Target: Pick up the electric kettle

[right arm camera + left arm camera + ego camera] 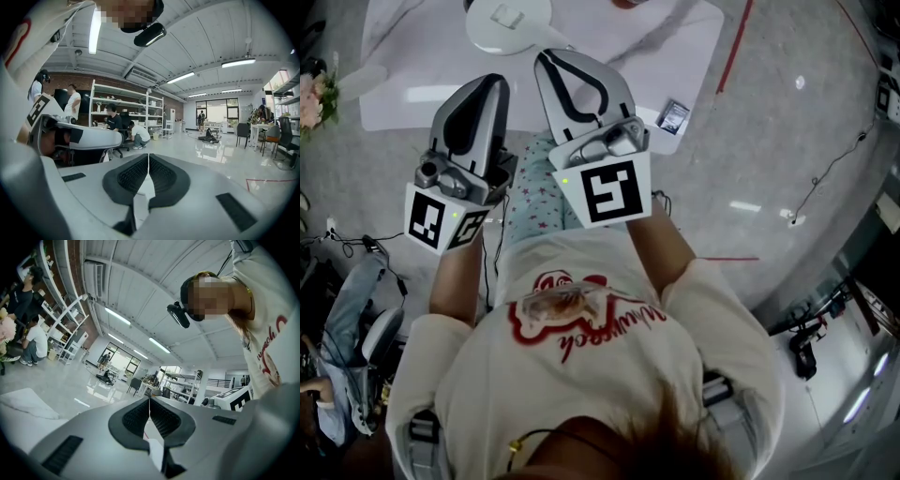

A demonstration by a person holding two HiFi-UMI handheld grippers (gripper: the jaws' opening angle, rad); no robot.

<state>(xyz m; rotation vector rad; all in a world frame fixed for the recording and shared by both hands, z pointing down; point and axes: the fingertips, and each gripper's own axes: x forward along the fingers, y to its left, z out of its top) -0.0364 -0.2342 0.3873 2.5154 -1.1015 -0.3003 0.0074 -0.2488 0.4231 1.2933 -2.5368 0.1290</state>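
Note:
A white round object [508, 23], possibly the electric kettle seen from above, stands at the far edge of the white table [403, 56]. I hold both grippers in front of my chest, short of the table's near edge. My left gripper [494, 81] is shut, its dark pads meeting in a thin line [149, 401] with nothing between them. My right gripper [546, 54] is shut too, with its pads closed together [148, 157] and empty. Neither gripper touches the white object. The gripper views look out across the room and show no kettle.
A small dark packet [673, 115] lies on the table's near right corner. A red tape line [733, 47] runs across the floor to the right, and cables [834, 169] trail further right. Pink flowers [311, 98] sit at the left edge. People stand by white shelves [117, 110].

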